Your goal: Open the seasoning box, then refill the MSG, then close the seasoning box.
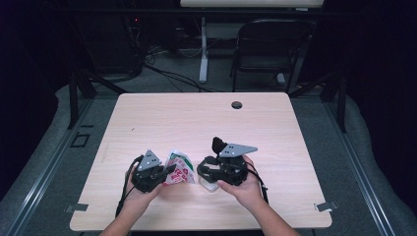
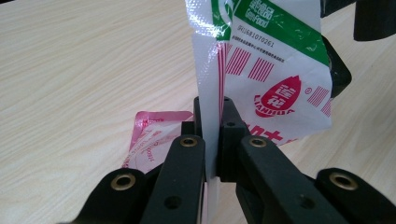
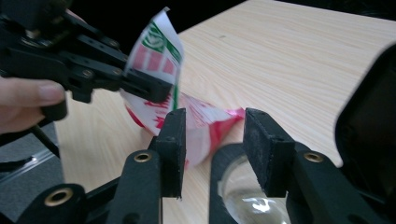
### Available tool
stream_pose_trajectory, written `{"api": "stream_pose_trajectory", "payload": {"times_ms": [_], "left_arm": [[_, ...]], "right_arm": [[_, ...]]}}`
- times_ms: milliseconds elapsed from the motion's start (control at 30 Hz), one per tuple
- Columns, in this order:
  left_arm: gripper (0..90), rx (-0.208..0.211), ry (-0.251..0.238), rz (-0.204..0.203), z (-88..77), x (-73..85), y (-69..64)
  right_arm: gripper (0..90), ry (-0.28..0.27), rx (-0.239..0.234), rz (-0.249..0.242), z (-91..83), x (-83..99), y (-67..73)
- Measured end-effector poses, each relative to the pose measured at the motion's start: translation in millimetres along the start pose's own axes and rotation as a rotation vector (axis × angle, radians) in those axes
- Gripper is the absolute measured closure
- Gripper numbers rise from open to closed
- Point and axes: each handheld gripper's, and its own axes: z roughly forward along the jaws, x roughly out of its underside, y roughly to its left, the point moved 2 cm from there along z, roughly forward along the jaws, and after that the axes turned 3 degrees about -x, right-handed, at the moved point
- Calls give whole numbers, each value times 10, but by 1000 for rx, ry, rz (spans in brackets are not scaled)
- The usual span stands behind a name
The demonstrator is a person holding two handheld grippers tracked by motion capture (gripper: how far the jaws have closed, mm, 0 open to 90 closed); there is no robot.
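The left tool (image 2: pixel 212 135) pinches a thin, crinkly plastic packet (image 2: pixel 266 70) by its edge, holding it just above the tabletop (image 1: pixel 196 118). Light, floppy and probably slippery, it hangs ahead of the open right tool (image 3: pixel 212 149); best gripped at a flat seam.

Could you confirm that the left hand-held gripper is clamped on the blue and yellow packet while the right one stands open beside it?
Not quite: the packet is white with green and red print, as the left gripper view shows. The left hand-held gripper is indeed clamped on it, and the right hand-held gripper stands open beside it.
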Motion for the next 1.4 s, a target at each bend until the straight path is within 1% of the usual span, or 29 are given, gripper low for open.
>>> {"api": "stream_pose_trajectory", "payload": {"times_ms": [67,133,200,300,400,633,700,733,800,833,933,1000,1167,1333,1400], "left_arm": [[900,0,1,1,0,0,-2],[900,0,2,1,2,-1,-3],[900,0,2,2,4,-2,-4],[900,1,0,-1,10,-1,-11],[900,1,1,2,8,-1,-8],[900,2,0,2,10,-1,-8],[900,2,0,2,12,-1,-9],[900,2,-1,2,12,-1,-11],[900,1,-2,3,15,0,-14],[900,2,-3,2,18,-2,-17],[900,3,-3,2,21,-2,-18],[900,4,-1,4,21,-1,-19],[900,4,-2,3,20,0,-18],[900,4,-2,3,19,1,-17],[900,3,-2,3,18,2,-16]], "right_arm": [[596,-5,-4,-6,21,-23,19],[598,7,-16,-18,52,-44,36],[606,1,-24,-10,92,-48,61],[611,27,-15,-23,125,-48,70],[617,21,-19,2,161,-47,66],[630,13,-30,16,196,-58,67],[638,20,-35,15,206,-58,64],[657,23,-39,16,216,-55,63],[692,36,-61,39,243,-44,66],[708,48,-59,33,252,-41,67],[740,59,-52,29,291,-29,78],[749,70,-54,23,311,-28,83],[772,70,-58,21,356,-24,104],[778,79,-56,23,383,-26,103],[779,81,-62,24,394,-29,104]]}}
